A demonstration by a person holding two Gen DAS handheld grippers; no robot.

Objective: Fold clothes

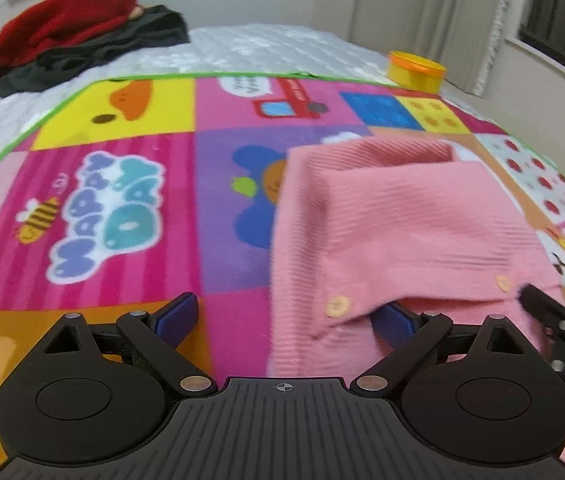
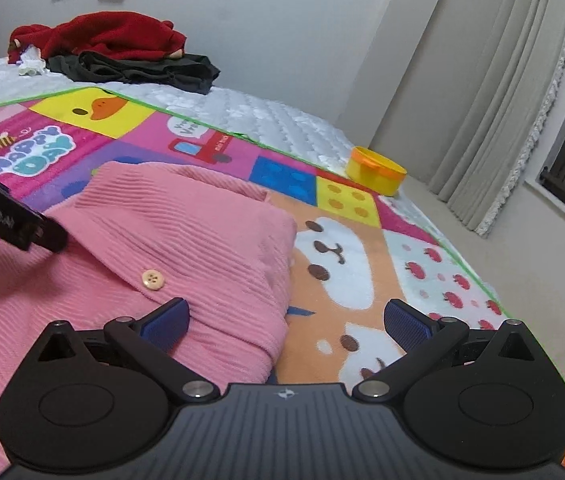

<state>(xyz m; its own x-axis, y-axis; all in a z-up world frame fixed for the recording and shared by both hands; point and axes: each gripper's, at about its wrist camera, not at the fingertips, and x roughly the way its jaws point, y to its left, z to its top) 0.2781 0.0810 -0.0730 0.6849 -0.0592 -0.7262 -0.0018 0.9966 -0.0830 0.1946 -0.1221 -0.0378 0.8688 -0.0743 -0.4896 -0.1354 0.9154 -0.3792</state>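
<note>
A pink ribbed cardigan [image 1: 402, 224] with cream buttons lies partly folded on a colourful cartoon blanket [image 1: 122, 208]. My left gripper [image 1: 284, 318] is open low over the cardigan's left edge, its right finger against the button placket. The right gripper's tip [image 1: 542, 308] shows at the right edge of that view. In the right wrist view the cardigan [image 2: 170, 232] fills the lower left. My right gripper [image 2: 286, 322] is open over the cardigan's right folded edge, empty. The left gripper's finger [image 2: 10, 220] reaches in from the left above the cardigan.
A red garment [image 2: 98, 36] and a black garment [image 2: 142, 70] are piled at the far end of the white quilted mattress [image 2: 274, 120]. A yellow tub with an orange rim [image 2: 376, 170] stands at the blanket's far right edge. Curtains [image 2: 502, 100] hang to the right.
</note>
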